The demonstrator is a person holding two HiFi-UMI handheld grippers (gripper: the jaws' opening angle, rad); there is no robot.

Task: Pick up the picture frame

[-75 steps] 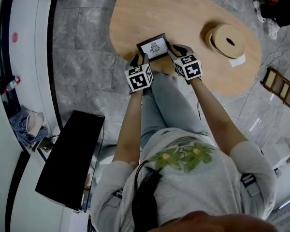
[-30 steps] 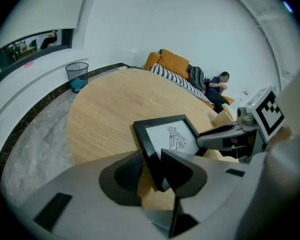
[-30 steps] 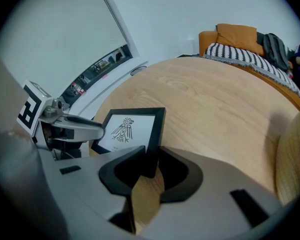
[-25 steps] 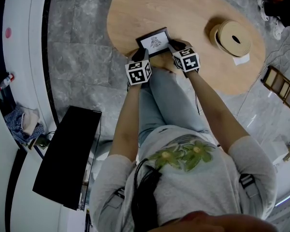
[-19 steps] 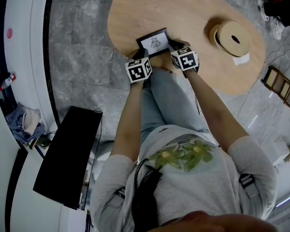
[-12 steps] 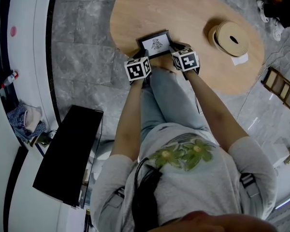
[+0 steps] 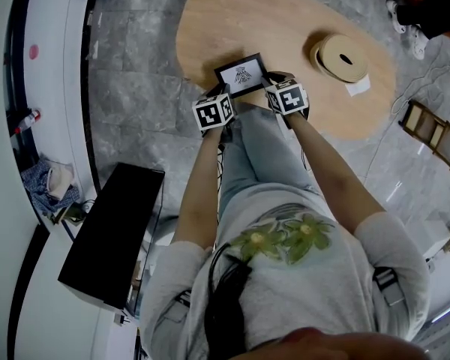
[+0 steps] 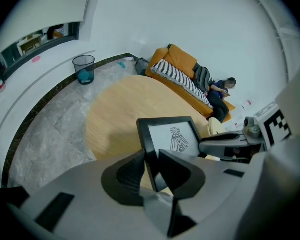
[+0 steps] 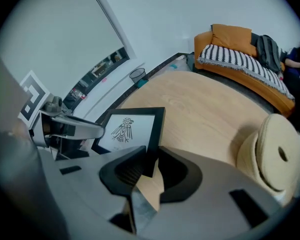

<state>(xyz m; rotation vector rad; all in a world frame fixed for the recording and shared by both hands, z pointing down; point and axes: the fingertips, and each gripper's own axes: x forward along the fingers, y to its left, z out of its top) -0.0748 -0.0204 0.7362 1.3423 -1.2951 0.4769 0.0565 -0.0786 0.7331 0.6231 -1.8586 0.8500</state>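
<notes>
Left tool (image 8: 151, 169) pinches the left edge of the picture frame (image 8: 172, 136), both pads pressing on the black moulding. Its jaws have just been closing on that edge and stand only narrowly apart. Right tool (image 9: 151, 166) is clamped the same way on the frame's right edge, near a lower corner, with a narrow gap filled by the moulding.

In the head view the frame (image 7: 240, 73) sits between the left tool (image 7: 219, 88) and right tool (image 7: 268, 77). It is over the near edge of the worktop (image 7: 232, 21), tilted face-up toward the person, and looks lifted off the worktop, with a shadow below it.

The frame has a thin black border around a white sheet with a dark bird-like figure in the middle. A round wooden spool (image 7: 341, 57) rests on the worktop's right part, well apart from the frame.
</notes>
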